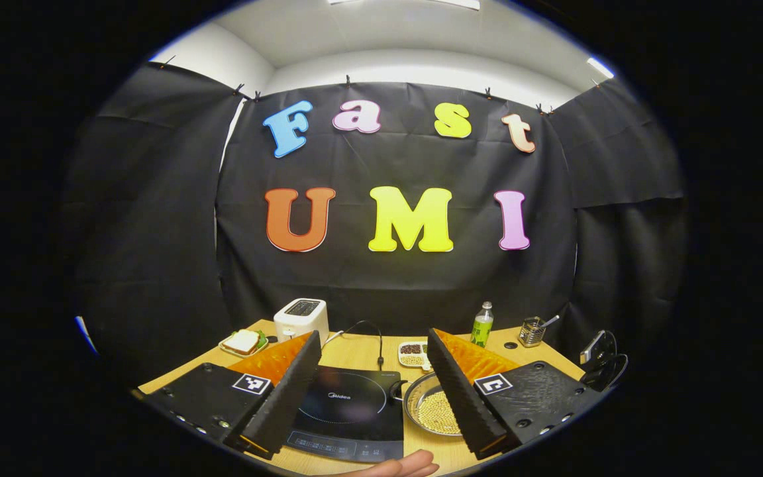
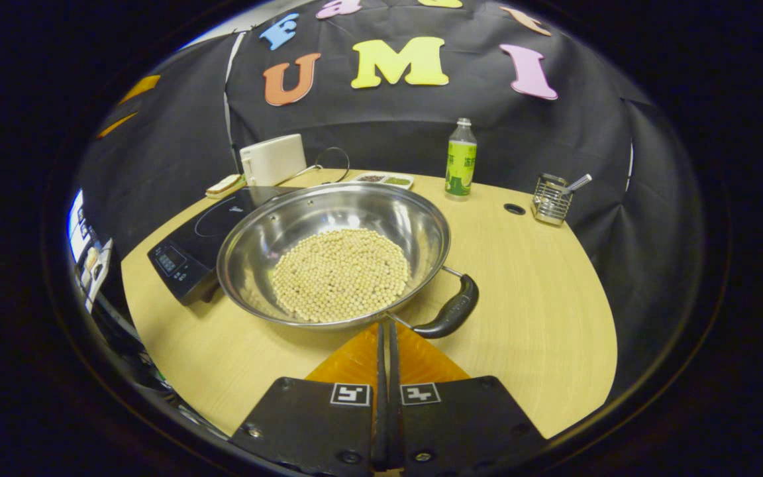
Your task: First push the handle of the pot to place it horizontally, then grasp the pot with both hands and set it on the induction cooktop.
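Note:
A steel pot holding pale round beans stands on the wooden table, right beside the black induction cooktop. Its black handle points to the front right in the right gripper view. My right gripper is shut with nothing in it, and its tips are at the pot's rim just left of the handle. My left gripper is open wide, raised above the cooktop, with the pot behind its right finger.
At the back of the table stand a white toaster, a green bottle, a wire utensil holder and a small dish. A sandwich plate lies far left. A hand shows at the near edge.

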`<state>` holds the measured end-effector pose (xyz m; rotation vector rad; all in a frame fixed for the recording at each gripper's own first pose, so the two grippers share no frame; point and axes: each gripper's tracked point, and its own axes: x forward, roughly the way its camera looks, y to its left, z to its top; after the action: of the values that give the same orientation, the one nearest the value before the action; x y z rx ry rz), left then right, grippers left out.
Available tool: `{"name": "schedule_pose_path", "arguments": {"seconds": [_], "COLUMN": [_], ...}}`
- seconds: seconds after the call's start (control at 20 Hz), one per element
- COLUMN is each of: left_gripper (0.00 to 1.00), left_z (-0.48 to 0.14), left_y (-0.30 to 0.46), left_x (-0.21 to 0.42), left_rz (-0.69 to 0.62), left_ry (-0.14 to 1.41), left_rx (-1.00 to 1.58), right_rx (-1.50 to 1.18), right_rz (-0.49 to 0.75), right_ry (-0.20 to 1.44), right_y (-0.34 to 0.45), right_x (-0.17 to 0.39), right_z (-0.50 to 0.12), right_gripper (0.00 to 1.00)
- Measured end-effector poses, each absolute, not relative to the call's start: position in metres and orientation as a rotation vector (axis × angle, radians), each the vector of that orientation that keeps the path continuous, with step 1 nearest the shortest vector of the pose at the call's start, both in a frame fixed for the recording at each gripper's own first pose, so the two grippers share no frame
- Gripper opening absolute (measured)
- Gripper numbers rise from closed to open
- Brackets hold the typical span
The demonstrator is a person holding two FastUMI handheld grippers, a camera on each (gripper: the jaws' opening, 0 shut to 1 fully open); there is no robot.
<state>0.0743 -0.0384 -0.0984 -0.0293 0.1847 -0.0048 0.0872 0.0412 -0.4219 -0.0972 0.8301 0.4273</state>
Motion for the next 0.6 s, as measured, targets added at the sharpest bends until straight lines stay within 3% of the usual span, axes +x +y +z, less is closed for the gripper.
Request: {"name": "schedule_pose_path", "arguments": {"seconds": [0.6], "left_gripper": [0.96], "left_z": [-0.14], "left_y": [-0.042], "left_x": [0.125], "left_rz": [0.006], "left_ry": [0.296], "left_rx": [-0.005], "right_rx": [-0.119], "right_rz": [0.363], "right_ry": [0.846], "right_y": [0.017], "right_x": [0.126], "right_z": [-0.429], "right_gripper": [0.04]}}
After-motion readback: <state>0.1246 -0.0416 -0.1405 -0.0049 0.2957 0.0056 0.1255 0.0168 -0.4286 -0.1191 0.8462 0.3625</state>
